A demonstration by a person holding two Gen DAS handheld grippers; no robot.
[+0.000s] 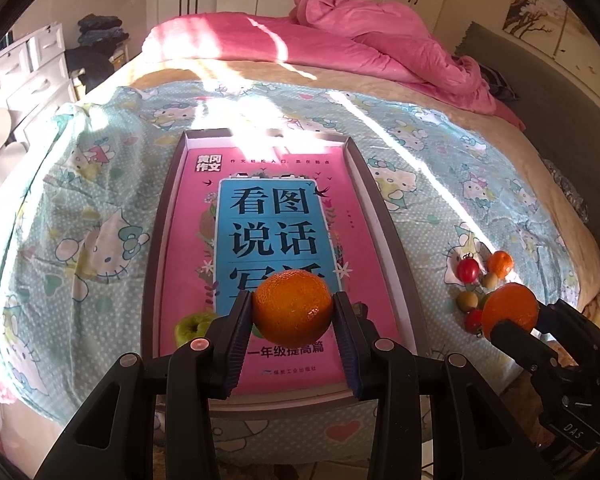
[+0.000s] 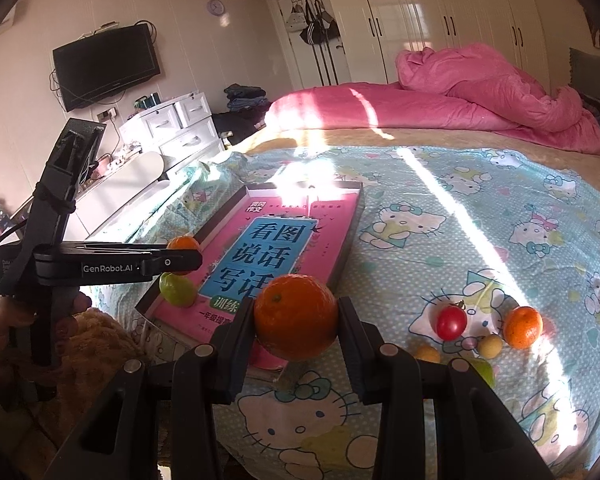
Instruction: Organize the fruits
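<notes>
My left gripper (image 1: 293, 305) is shut on an orange (image 1: 292, 312), held over the near end of a shallow box tray (image 1: 398, 248) that has a pink book inside. A green apple (image 1: 191, 326) lies in the tray's near left corner. My right gripper (image 2: 296, 312) is shut on a second orange (image 2: 296, 320), above the bedsheet by the tray's (image 2: 348, 248) near right corner. Right of it on the sheet lie a cherry tomato (image 2: 451, 322), a small orange (image 2: 523, 327) and small yellow-green fruits (image 2: 490, 346). The right wrist view shows the left gripper (image 2: 182, 256) above the apple (image 2: 176, 290).
The tray rests on a cartoon-cat bedsheet (image 1: 80, 240) spread over a bed. A pink duvet (image 1: 380, 36) is bunched at the far end. White drawers (image 2: 180, 124) and a wall television (image 2: 106, 66) stand to the left, beyond the bed's edge. A hand (image 2: 72, 312) grips the left tool's handle.
</notes>
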